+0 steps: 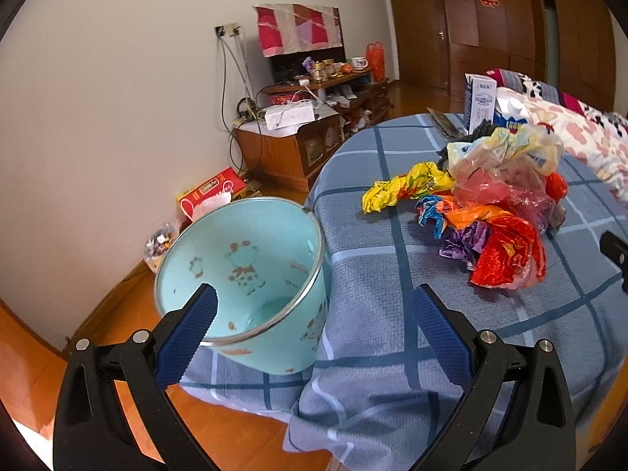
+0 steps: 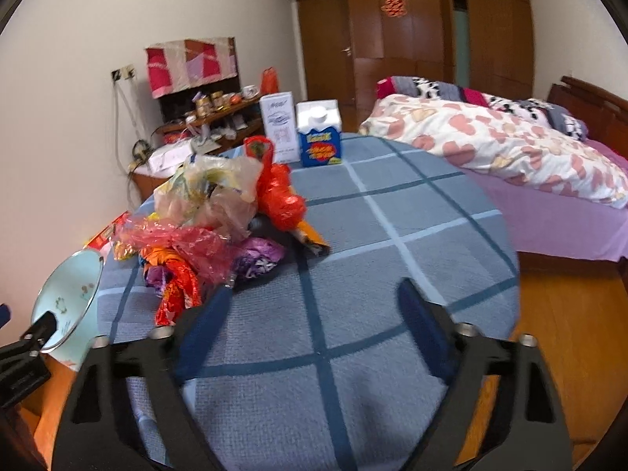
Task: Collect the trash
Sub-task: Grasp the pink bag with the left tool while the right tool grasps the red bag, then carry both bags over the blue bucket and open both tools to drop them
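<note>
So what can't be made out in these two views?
- Pale blue metal bucket: its base, hidden by its own wall; the right wrist view cuts it at the left edge.
- Pile of crumpled plastic wrappers: what lies underneath.
- Two upright cartons: print too small.
- Right claw: blurred.

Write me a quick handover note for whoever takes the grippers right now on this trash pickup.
Left gripper: open, empty, one finger over the rim of the light blue bucket, which tilts against the table's edge.
Right gripper: open, nothing between its fingers, low over the checked tablecloth, just short of the pile.
Trash pile of crumpled bags and wrappers sits on the table; two cartons stand behind it.
Done: nothing visible in the bucket.
Left: all of the pile, then probably the cartons.
</note>
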Demonstrator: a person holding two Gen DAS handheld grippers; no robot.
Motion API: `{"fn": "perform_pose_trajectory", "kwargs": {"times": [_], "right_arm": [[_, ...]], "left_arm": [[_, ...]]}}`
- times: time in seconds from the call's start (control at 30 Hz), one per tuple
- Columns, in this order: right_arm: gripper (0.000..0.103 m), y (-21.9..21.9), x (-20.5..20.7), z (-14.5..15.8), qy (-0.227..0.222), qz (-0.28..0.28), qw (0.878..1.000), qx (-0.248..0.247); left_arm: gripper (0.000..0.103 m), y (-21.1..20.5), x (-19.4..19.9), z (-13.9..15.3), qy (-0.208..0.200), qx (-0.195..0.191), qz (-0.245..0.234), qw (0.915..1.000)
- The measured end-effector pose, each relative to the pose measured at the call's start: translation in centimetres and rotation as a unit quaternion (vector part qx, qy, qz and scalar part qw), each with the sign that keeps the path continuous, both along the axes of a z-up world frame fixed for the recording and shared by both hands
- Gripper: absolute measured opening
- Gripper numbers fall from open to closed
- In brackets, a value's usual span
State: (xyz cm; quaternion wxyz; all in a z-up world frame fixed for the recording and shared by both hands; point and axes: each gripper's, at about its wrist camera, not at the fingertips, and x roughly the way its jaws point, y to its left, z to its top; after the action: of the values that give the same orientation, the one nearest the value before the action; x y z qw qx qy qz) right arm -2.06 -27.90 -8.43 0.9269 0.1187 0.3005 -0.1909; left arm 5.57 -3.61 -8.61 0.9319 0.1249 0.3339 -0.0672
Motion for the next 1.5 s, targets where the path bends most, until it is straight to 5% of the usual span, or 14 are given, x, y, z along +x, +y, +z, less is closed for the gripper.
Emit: {"fn": "perform_pose_trajectory", "kwargs": {"times": [0.13,0.4,0.57,0.73,1.0,1.1,1.13,1.2,1.23,1.5], "right_arm": [[0.079,0.2,2.3,0.0,-0.004,0.035,0.999,0.009],[0.077,-2.4,4.3,0.9,-0.001,0.011,1.000,-0.006],[0.071,-4.0,4.1,0.6,0.012,0.007,1.000,-0.004],[0.071,-5.2,4.6,0.6,0.014,0.027,0.999,0.010],[0.067,-5.8,8.3,-0.3,0.029,0.076,0.997,0.013],[0.066,-5.5,10.1,-1.2,0.038,0.089,0.995,0.014],[0.063,-5.5,10.5,-1.5,0.043,0.093,0.995,0.018],[0.035,-5.7,11.1,-2.1,0.051,0.102,0.993,0.037],[0.029,-5.8,11.1,-2.2,0.050,0.103,0.992,0.044],[0.022,-6.0,7.1,0.8,0.003,0.073,0.997,0.026]], "left_arm": [[0.097,-0.6,1.0,-0.3,0.005,0.006,-0.005,1.0000],[0.097,-1.7,2.5,0.4,0.002,0.002,-0.026,0.9996],[0.097,-4.9,3.6,2.0,0.000,-0.038,-0.092,0.9951],[0.095,-9.1,4.6,2.4,-0.017,-0.028,-0.143,0.9891],[0.057,-13.1,6.2,0.0,0.039,-0.044,-0.188,0.9804],[0.052,-13.5,6.3,-0.5,0.044,-0.046,-0.193,0.9792],[0.048,-13.7,6.2,-0.5,0.041,-0.047,-0.197,0.9784],[0.040,-13.7,6.3,-0.3,0.040,-0.054,-0.202,0.9770],[0.039,-13.6,6.3,-0.2,0.038,-0.055,-0.202,0.9771],[0.033,-12.1,4.9,2.7,0.008,-0.080,-0.207,0.9750]]}}
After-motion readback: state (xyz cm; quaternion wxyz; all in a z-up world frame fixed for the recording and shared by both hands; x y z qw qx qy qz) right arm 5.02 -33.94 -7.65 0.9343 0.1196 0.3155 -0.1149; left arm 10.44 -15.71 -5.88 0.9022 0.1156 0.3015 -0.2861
